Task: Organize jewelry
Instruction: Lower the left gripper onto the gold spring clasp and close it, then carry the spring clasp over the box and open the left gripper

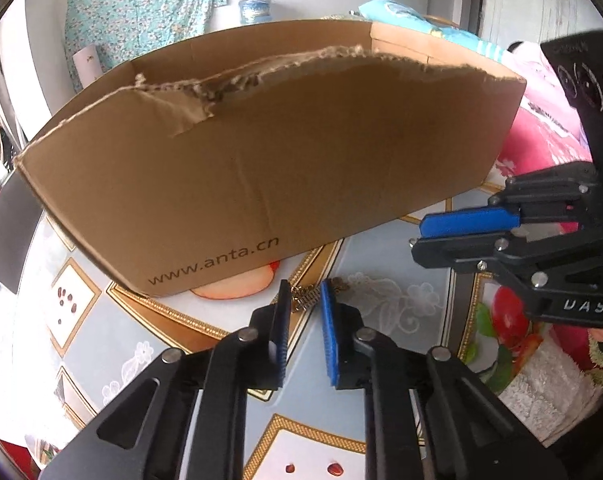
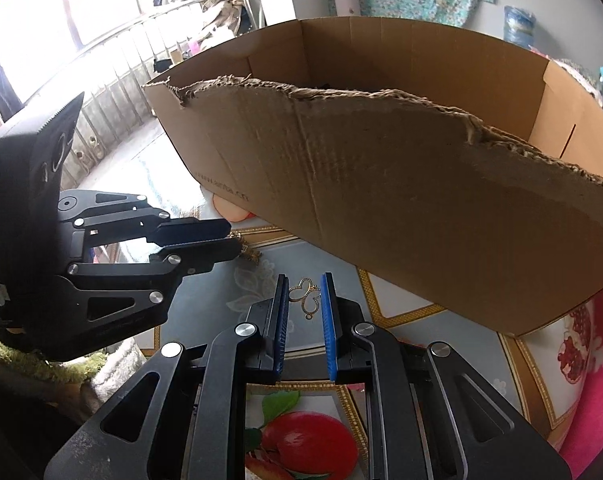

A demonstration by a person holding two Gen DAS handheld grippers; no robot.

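chain (image 1: 306,299): gold, bunched, between left gripper's (image 1: 304,300) fingertips, on table at box's (image 1: 261,184) 6 o'clock | pendant (image 2: 306,297): gold openwork loops, clasped between right gripper's (image 2: 305,298) pads, box at 1 o'clock

Your table (image 1: 381,264) carries a cardboard box (image 1: 269,168) at the far side. Before the box, on the tablecloth, lies a chain (image 1: 303,300) between your left gripper's (image 1: 305,300) fingertips; a pendant (image 2: 305,298) sits between your right gripper's (image 2: 305,296), further right.
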